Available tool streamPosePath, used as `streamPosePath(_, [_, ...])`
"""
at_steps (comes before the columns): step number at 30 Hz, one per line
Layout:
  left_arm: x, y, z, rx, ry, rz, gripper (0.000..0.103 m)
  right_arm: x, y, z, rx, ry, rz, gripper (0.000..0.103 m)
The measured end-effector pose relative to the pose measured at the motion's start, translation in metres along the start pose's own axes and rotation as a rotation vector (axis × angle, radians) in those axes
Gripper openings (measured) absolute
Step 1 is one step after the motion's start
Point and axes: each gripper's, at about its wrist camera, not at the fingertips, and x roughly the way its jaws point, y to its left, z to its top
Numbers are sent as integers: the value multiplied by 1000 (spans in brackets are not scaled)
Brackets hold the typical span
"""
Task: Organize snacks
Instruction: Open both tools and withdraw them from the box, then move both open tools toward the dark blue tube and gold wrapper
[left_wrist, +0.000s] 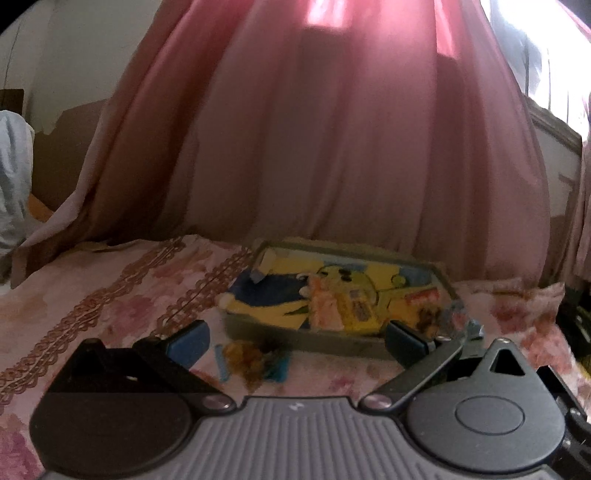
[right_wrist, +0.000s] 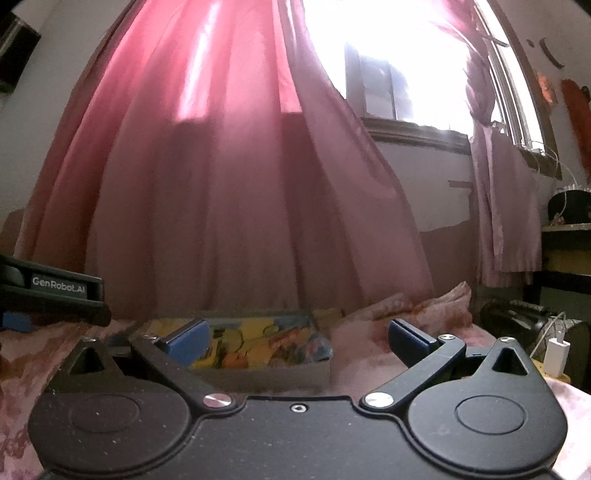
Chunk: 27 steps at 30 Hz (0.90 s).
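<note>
**Loose snack still outside the tray**

Your left gripper (left_wrist: 295, 341) hovers with jaws spread, empty. A loose snack packet (left_wrist: 255, 360) lies on the bed (left_wrist: 92, 288) between them, just in front of the tray (left_wrist: 295, 334). Next: dip, close on it, lift into the tray. Your right gripper (right_wrist: 297, 338) has jaws released too, tray ahead-left.

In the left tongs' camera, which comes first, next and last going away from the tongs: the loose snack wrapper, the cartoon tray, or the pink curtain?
1. Loose yellow and blue snack wrapper: on the floral bedspread, just ahead of the left tongs, slightly left.
2. Shallow grey tray with yellow cartoon lining: behind it, centre-right.
3. Pink fabric curtain: hanging at the back.
</note>
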Motion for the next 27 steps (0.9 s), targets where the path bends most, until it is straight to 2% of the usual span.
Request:
streamPosePath(6, [-9,14,-17,35,51,21,102,-12,7,-10,-21,70,19,102])
streamPosePath(12, [-14,29,-37,48,100,42,102,-15,12,-21,-22,202,67,102])
streamPosePath(20, [-15,44,-63,80,173,51,102,-13,30,-40,-101,373,95,102])
streamPosePath(27, [-12,52,-81,91,240,44,102,-9,44,-52,-146,449,140,102])
